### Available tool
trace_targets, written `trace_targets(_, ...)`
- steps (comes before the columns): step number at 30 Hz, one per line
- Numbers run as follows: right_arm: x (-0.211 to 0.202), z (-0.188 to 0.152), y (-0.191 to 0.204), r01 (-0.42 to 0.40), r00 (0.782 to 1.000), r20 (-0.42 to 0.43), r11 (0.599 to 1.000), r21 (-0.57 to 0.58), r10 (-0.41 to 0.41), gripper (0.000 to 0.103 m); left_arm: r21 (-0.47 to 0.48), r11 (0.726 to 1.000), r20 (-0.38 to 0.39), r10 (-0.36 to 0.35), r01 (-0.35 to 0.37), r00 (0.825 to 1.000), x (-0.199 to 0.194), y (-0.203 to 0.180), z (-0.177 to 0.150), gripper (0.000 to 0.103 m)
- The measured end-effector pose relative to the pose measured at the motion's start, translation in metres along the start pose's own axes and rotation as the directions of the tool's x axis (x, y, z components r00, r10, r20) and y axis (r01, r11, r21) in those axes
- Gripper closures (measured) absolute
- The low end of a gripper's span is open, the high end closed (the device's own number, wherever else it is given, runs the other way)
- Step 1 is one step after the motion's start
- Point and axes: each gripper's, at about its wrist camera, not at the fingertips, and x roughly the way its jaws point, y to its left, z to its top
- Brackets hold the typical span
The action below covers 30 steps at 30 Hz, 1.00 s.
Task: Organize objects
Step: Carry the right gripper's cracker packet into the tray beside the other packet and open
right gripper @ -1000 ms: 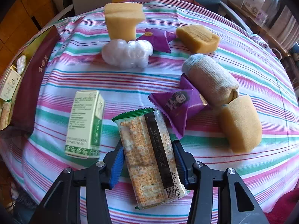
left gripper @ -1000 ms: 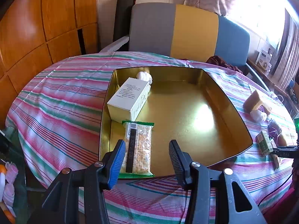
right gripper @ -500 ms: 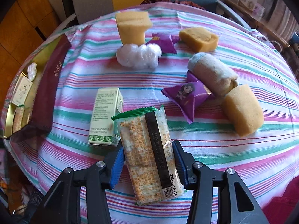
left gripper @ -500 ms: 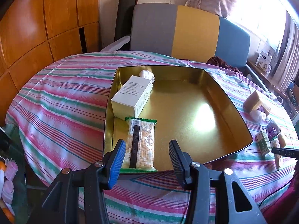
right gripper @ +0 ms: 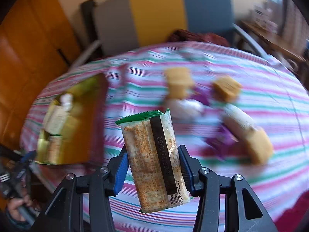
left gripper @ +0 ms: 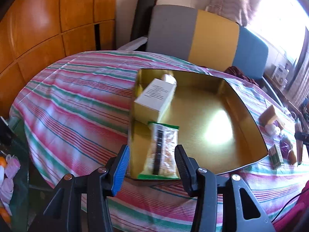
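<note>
Right hand-held gripper [right gripper: 153, 171]: we pinch a snack packet [right gripper: 153, 160] by its long sides, clear above the striped desk [right gripper: 270, 104].
Left hand-held gripper [left gripper: 152, 166]: we hold it spread and empty at the near edge of the gold tray [left gripper: 249, 116].
Tray, near left: a second snack packet [left gripper: 163, 150].
Tray, far left: a white box [left gripper: 156, 100].
Desk, right: blurred sponges [right gripper: 227, 88] and purple wrappers [right gripper: 222, 137].

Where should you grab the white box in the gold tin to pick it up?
Grip the white box across its two long sides, coming down from above. It lies flat with its length running away from the camera. Its left side sits close to the wall of the gold tin, so a finger may only just fit there.
</note>
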Motion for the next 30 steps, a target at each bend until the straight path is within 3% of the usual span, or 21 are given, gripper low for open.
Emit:
trace_targets(8, 0.047, 0.040, 0.118, -0.191, 0.981, -0.061, 0.970, -0.153, 0.183, 0.053, -0.071, 0.996, 0.010, 0.051, -0.050, 0.999, -0.003, 0.034, 0.001, 0.054)
trace_targets(15, 0.118, 0.047, 0.196, -0.194, 0.969, -0.189, 0.962, -0.191, 0.158, 0.053, -0.112, 0.992, -0.001, 0.061, -0.060, 0.998, 0.000, 0.053, -0.002, 0.055)
trace_targets(19, 0.155, 0.041, 0.221, -0.162, 0.965, -0.238, 0.967, -0.195, 0.114, 0.052, -0.124, 0.991, -0.012, 0.057, -0.058, 0.998, 0.002, 0.057, -0.004, 0.055)
trace_targets(21, 0.169, 0.033, 0.230, -0.207, 0.946, -0.288, 0.963, -0.173, 0.152, 0.051, -0.129, 0.990, -0.015, 0.054, -0.056, 0.998, 0.004, 0.058, -0.004, 0.055)
trace_targets(24, 0.180, 0.018, 0.238, -0.313, 0.896, -0.365, 0.942, -0.120, 0.251, 0.049, -0.134, 0.989, -0.018, 0.056, -0.058, 0.998, 0.005, 0.060, -0.005, 0.055)
trace_targets(30, 0.166, 0.006, 0.234, -0.332, 0.905, -0.326, 0.932, -0.143, 0.272, 0.049, -0.122, 0.991, -0.011, 0.050, -0.051, 0.999, 0.003, 0.055, -0.006, 0.055)
